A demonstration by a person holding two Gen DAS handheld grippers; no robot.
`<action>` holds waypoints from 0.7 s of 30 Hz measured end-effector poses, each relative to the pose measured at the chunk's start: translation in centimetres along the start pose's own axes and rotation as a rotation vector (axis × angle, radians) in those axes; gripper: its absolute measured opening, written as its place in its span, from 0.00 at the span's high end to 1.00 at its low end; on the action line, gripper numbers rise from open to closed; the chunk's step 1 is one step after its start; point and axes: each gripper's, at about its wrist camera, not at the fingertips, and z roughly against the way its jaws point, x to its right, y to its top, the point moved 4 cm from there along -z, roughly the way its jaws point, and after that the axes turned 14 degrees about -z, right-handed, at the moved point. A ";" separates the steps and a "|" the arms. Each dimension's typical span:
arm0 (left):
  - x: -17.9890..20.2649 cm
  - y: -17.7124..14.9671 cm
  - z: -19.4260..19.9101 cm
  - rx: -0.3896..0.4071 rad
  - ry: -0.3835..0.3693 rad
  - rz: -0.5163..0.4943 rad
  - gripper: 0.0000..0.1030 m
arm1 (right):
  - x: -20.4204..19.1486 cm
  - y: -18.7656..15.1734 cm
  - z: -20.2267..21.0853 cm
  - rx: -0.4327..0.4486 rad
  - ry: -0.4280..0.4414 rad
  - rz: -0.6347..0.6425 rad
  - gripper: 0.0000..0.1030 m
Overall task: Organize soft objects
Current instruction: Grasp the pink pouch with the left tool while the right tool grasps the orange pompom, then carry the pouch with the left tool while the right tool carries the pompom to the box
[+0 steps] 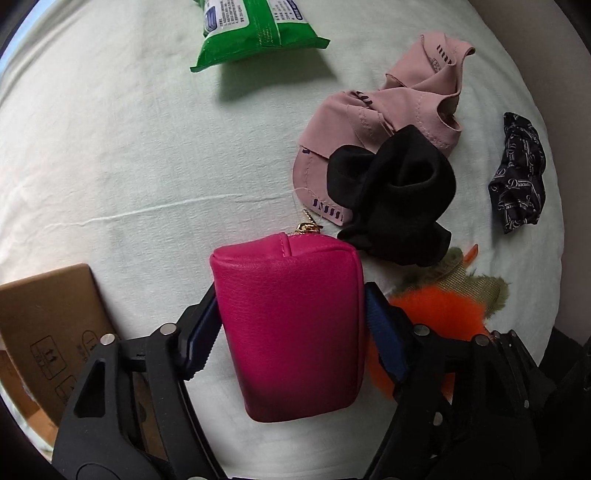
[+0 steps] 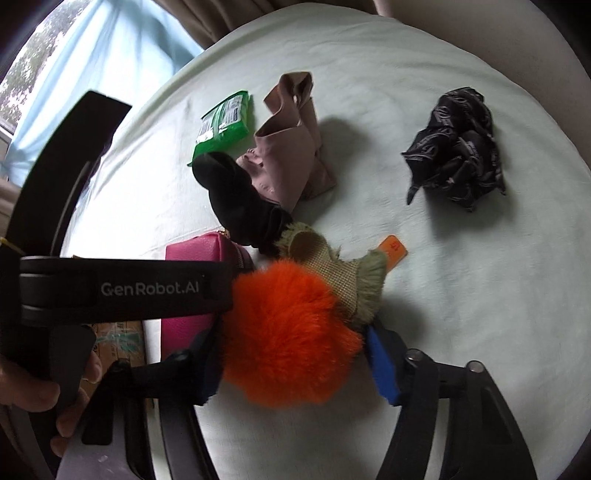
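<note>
My left gripper (image 1: 290, 325) is shut on a pink zip pouch (image 1: 291, 325), held above the pale sheet. My right gripper (image 2: 291, 354) is shut on an orange furry toy (image 2: 288, 332) with an olive woven top. In the right wrist view the left gripper's black body (image 2: 122, 288) sits just left of the toy, with the pouch (image 2: 195, 251) behind it. A black cloth (image 1: 395, 199) lies on a pink cloth (image 1: 384, 110). A dark patterned cloth (image 1: 519, 173) lies to the right. The orange toy (image 1: 432, 314) shows beside my left gripper.
A green wipes pack (image 1: 255, 33) lies at the far side of the bed sheet (image 1: 110, 166). A cardboard box (image 1: 48, 325) stands at the left edge. Curtains and a window (image 2: 85, 62) are beyond the bed in the right wrist view.
</note>
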 end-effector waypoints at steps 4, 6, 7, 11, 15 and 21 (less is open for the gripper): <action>0.5 -0.2 0.2 0.008 0.009 -0.016 0.43 | -0.2 0.1 -0.4 -0.010 -0.001 0.021 0.53; 0.7 -0.3 0.4 0.014 0.011 -0.019 0.46 | -0.2 0.1 -0.5 -0.012 -0.008 0.030 0.57; 0.6 -0.3 0.4 0.015 0.011 -0.019 0.47 | -0.2 0.1 -0.4 -0.013 -0.008 0.034 0.59; 0.7 -0.3 0.8 0.022 0.008 -0.018 0.52 | -0.4 0.0 -0.1 -0.005 -0.009 0.048 0.62; 1.0 -0.3 1.8 0.035 0.005 -0.018 0.53 | -0.3 0.1 0.7 0.008 -0.015 0.059 0.62; 1.3 -1.2 4.4 0.073 0.012 -0.017 0.54 | -0.3 0.5 2.6 0.039 -0.021 0.066 0.62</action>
